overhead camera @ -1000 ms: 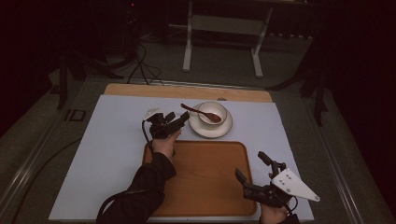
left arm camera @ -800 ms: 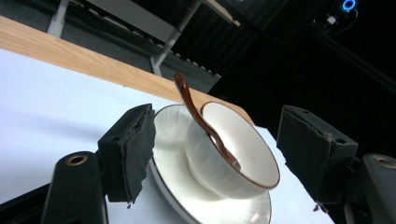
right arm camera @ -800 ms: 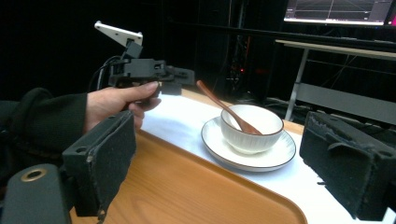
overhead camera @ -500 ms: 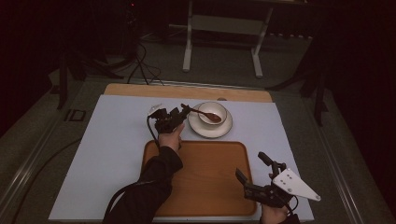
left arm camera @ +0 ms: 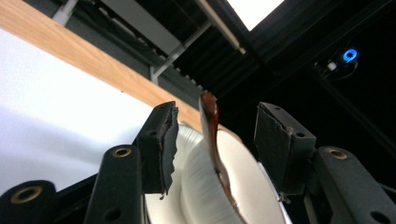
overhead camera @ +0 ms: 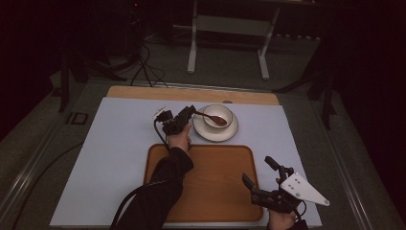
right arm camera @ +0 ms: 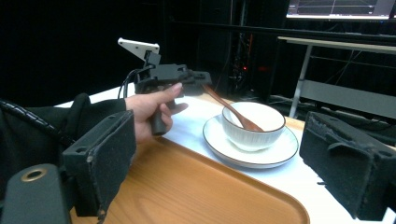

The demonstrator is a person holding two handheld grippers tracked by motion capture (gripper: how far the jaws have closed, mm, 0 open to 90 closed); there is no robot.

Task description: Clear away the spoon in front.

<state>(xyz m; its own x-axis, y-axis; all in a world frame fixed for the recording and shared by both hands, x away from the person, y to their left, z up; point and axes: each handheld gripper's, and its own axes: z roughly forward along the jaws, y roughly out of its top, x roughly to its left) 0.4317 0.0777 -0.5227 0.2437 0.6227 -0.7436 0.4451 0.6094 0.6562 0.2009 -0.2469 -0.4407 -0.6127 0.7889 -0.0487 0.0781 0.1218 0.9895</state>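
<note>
A brown wooden spoon [overhead camera: 214, 118] is leaning in a white bowl [overhead camera: 218, 117] on its saucer [overhead camera: 215, 133], handle angling toward the left gripper [overhead camera: 191, 111], whose open jaws are flanking the handle, apparently without touching. The right gripper [overhead camera: 257, 174] is hovering wide open over the wooden tray [overhead camera: 210, 182].

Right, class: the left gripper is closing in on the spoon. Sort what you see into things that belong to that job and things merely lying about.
Part of the job:
left gripper, jaws open around the handle
wooden spoon, resting in the bowl
white bowl
saucer under the bowl

Lying about:
wooden tray, bare
right gripper, open and idle above the tray's corner
white mat
</note>
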